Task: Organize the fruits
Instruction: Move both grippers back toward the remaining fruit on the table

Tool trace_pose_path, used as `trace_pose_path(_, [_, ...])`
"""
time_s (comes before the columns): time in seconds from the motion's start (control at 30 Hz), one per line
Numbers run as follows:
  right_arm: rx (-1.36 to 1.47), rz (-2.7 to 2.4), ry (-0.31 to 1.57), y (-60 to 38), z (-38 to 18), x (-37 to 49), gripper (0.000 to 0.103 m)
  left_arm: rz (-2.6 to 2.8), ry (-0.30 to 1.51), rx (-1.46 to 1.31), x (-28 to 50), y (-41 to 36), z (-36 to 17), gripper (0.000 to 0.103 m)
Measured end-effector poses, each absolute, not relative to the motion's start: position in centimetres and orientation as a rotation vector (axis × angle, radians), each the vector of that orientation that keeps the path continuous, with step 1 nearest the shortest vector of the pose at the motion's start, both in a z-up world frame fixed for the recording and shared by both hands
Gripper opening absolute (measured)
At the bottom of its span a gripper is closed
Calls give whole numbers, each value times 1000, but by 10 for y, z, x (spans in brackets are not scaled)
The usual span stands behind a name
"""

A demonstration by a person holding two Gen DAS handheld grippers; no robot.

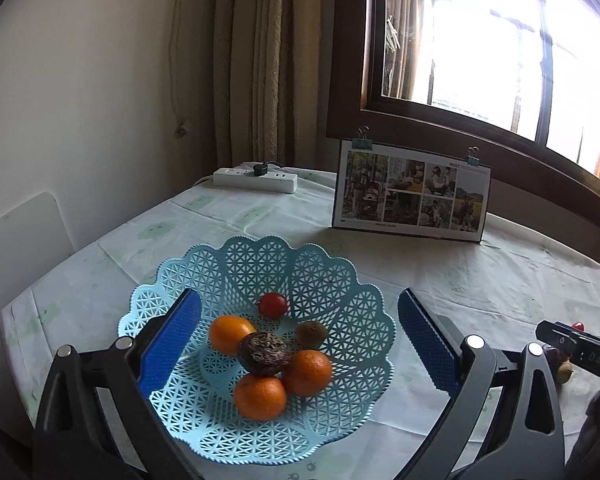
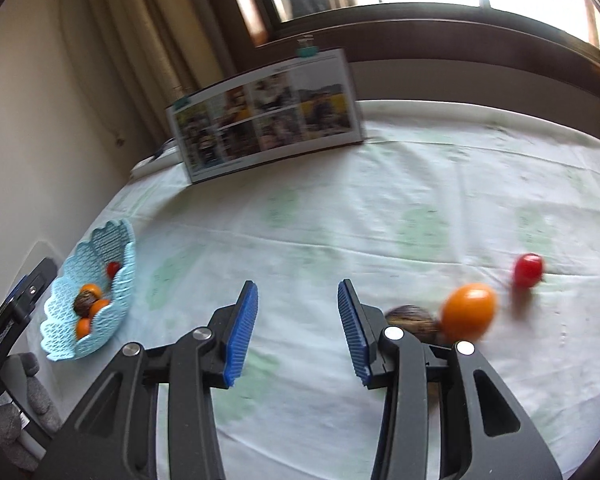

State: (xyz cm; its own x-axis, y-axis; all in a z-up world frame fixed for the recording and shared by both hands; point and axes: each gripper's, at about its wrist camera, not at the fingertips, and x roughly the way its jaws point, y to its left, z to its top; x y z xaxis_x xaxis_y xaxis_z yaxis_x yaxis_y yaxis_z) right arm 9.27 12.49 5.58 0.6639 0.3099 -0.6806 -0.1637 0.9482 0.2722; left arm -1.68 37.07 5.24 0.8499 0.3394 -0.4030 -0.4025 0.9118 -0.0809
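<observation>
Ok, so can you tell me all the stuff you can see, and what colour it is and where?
Basket: one, light blue, on the table.
Oranges: three, orange, in the basket.
Passion fruit: one, dark purple-brown, atop the oranges.
Tomato: one, red, back of the basket.
Kiwi: one, brown, in the basket.
Loose fruit: orange, red tomato, dark fruit, on the tablecloth.
Photo board: one, by the window.
Power strip: one, white, far corner.
Left gripper: black, blue pads, open over the basket.
Right gripper: the same, open, empty.

Daylight glares through the blown-out window (image 1: pixel 480 40); the right wrist view is motion-blurred, both fisheye-warped at the edges.
</observation>
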Motion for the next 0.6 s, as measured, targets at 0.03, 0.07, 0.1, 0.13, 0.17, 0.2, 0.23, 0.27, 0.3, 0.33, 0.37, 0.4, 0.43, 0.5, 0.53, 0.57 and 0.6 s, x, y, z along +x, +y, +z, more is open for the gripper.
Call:
trace_pose_path(0.03, [201, 246, 800, 116, 54, 94, 46, 384, 397, -164, -15, 367, 52, 100])
trace_pose_path(0.07, [208, 225, 800, 108, 53, 95, 47, 376, 401, -165, -13, 364, 51, 100])
trace_pose_path(0.1, [218, 201, 803, 99, 52, 96, 47, 368, 405, -164, -12, 361, 50, 100])
trace_pose_path(0.13, [225, 187, 805, 92, 50, 98, 47, 354, 412, -159, -10, 356, 49, 100])
trace_pose_path(0.17, [232, 170, 807, 85, 49, 99, 47, 345, 416, -153, -8, 352, 48, 100])
trace_pose_path(0.2, [240, 151, 809, 78, 47, 101, 47, 336, 421, -145, -7, 347, 47, 100])
trace_pose_path(0.23, [246, 137, 811, 73, 45, 102, 47, 325, 425, -135, -5, 342, 47, 100])
trace_pose_path(0.27, [255, 132, 799, 66, 44, 102, 47, 315, 428, -127, -4, 338, 47, 100])
trace_pose_path(0.3, [250, 116, 791, 63, 45, 102, 47, 308, 430, -120, -3, 335, 47, 100])
trace_pose_path(0.33, [245, 104, 784, 61, 46, 102, 47, 299, 431, -112, -2, 331, 47, 100])
trace_pose_path(0.37, [246, 94, 780, 58, 46, 102, 47, 293, 432, -108, -1, 328, 47, 100])
trace_pose_path(0.4, [253, 89, 780, 54, 45, 102, 47, 287, 433, -104, -1, 325, 47, 100])
trace_pose_path(0.43, [259, 82, 781, 52, 45, 102, 47, 281, 433, -100, 0, 322, 48, 100])
trace_pose_path(0.5, [272, 72, 792, 46, 41, 104, 47, 272, 434, -93, 2, 317, 48, 100])
trace_pose_path(0.53, [275, 66, 799, 45, 39, 104, 47, 267, 436, -89, 3, 315, 48, 100])
trace_pose_path(0.57, [277, 61, 804, 42, 37, 104, 47, 265, 438, -86, 4, 314, 48, 100])
trace_pose_path(0.6, [278, 55, 810, 40, 34, 104, 47, 262, 440, -84, 4, 312, 47, 100])
